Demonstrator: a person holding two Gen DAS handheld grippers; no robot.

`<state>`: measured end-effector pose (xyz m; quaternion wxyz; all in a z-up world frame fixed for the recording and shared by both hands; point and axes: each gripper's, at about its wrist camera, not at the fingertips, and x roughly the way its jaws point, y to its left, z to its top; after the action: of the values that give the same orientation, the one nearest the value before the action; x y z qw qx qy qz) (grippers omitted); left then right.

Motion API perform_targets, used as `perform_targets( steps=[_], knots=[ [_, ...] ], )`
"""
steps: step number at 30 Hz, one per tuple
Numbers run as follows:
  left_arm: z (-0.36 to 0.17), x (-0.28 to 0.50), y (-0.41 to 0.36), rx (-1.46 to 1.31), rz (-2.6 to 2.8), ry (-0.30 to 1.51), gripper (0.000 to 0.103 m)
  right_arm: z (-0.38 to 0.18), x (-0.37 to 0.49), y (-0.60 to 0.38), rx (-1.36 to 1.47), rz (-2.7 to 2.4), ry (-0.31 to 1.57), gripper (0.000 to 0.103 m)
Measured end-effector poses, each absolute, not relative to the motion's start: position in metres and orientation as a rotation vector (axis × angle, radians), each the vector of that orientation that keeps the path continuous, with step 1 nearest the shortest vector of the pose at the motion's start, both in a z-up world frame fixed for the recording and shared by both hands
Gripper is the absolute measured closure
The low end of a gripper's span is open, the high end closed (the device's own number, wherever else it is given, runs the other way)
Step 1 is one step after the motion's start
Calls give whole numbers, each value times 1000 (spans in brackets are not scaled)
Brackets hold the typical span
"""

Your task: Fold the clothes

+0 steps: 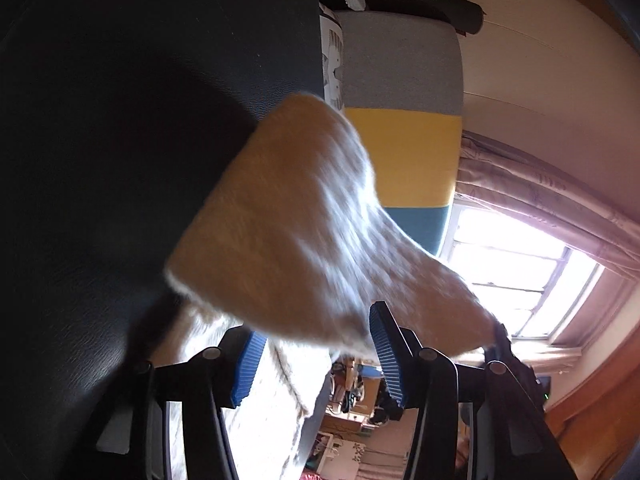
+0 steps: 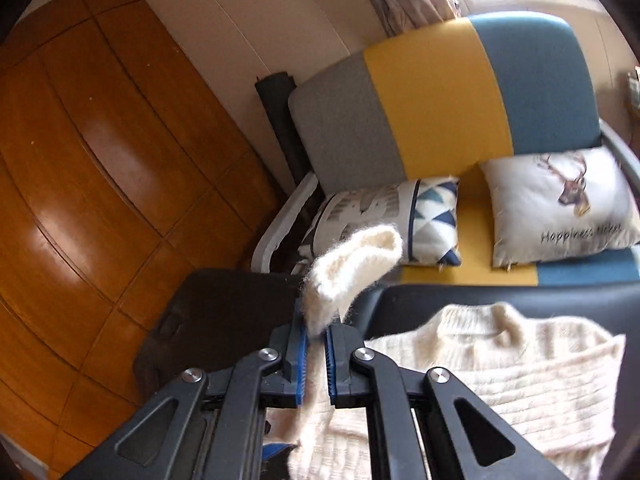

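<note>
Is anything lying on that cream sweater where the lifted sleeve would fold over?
Nothing visible. The right hand-held gripper pinches the sleeve, and the sweater body on the dark table looks bare.

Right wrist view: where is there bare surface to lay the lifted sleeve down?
Bare black table shows beyond the sweater's collar, toward the sofa, and at its left corner. The cream sweater fills the near side. The right gripper pinches the sleeve.
</note>
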<state>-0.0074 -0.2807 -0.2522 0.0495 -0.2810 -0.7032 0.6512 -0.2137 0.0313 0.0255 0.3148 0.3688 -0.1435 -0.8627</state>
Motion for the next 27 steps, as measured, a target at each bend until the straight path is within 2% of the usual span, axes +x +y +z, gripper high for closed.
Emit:
perform_targets(
  steps=[4, 7, 15, 18, 21, 23, 27],
  knots=[
    [-260, -27, -280, -948, 2030, -2141, 51, 28, -223, 69, 949, -2352, -397, 96],
    [-265, -34, -278, -995, 2054, -2120, 51, 10, -231, 108, 999, -2411, -459, 96],
    [-264, -34, -268, -1076, 2161, -2006, 55, -129, -237, 197, 1336, -2436, -734, 96],
    [-268, -25, -263, -1105, 2209, -1967, 60, -164, -226, 220, 1389, -2418, -828, 96],
    [-264, -24, -262, -1131, 2275, -1933, 70, -187, -219, 236, 1416, -2404, -879, 96],
    [-256, -23, -259, -1130, 2359, -1865, 75, -192, -213, 241, 1402, -2398, -895, 96],
    [-236, -30, -243, -1149, 2503, -1609, 75, -177, -201, 255, 1277, -2453, -915, 96]
  ],
)
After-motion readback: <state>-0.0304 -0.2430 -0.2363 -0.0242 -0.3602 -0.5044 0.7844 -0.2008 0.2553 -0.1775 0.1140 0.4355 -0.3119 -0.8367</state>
